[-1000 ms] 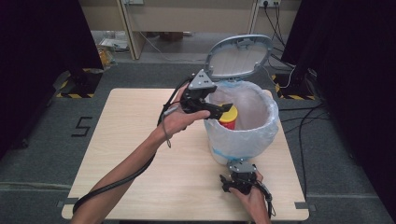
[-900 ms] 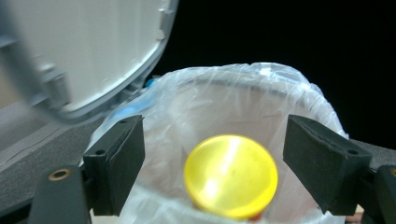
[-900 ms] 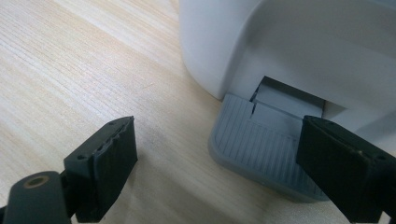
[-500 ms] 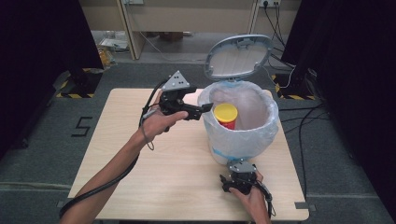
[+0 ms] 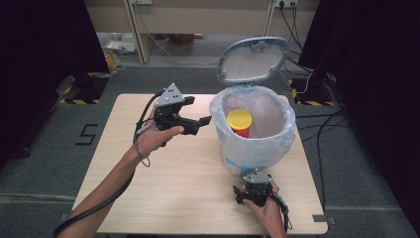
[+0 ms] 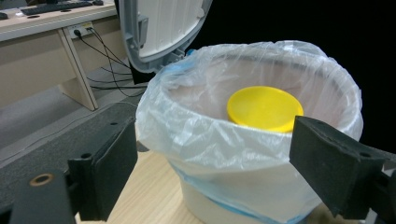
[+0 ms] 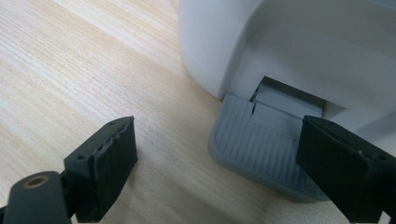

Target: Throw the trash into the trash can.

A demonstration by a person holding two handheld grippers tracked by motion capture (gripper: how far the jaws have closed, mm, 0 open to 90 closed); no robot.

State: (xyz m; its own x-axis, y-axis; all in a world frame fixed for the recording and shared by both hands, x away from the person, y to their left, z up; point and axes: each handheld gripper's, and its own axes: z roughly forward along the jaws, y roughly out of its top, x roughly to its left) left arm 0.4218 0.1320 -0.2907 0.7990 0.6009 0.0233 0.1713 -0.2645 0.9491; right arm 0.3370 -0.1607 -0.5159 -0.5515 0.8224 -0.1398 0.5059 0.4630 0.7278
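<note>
The person's left forearm reaches up from the bottom edge of the high view, the wrist bent so the left tool (image 5: 202,120) is held above the tabletop (image 5: 148,168) and points sideways at the bin (image 5: 252,148). Its jaws stand spread with nothing between them, and their tips sit just short of the bin's rim. The right hand lies low at the near edge of the tabletop, with the right tool (image 5: 255,184) aimed at the foot of the bin. Its jaws are also spread and hold nothing; the pedal (image 7: 261,144) lies straight ahead of them, reaching under the right jaw.

The bin is a white, smooth-walled plastic tub lined with a thin, crinkled, see-through bag (image 6: 210,140) folded over the rim. Its oval grey lid (image 5: 253,59) stands tilted open behind the tub. Inside, ahead of the left tool and between its jaws in that tool's view, a jar (image 5: 239,123) stands upright, with a round, flat, glossy yellow cap over a red body. The pedal is grey and ribbed with fine ridges. The tabletop is pale wood with a straight grain.
</note>
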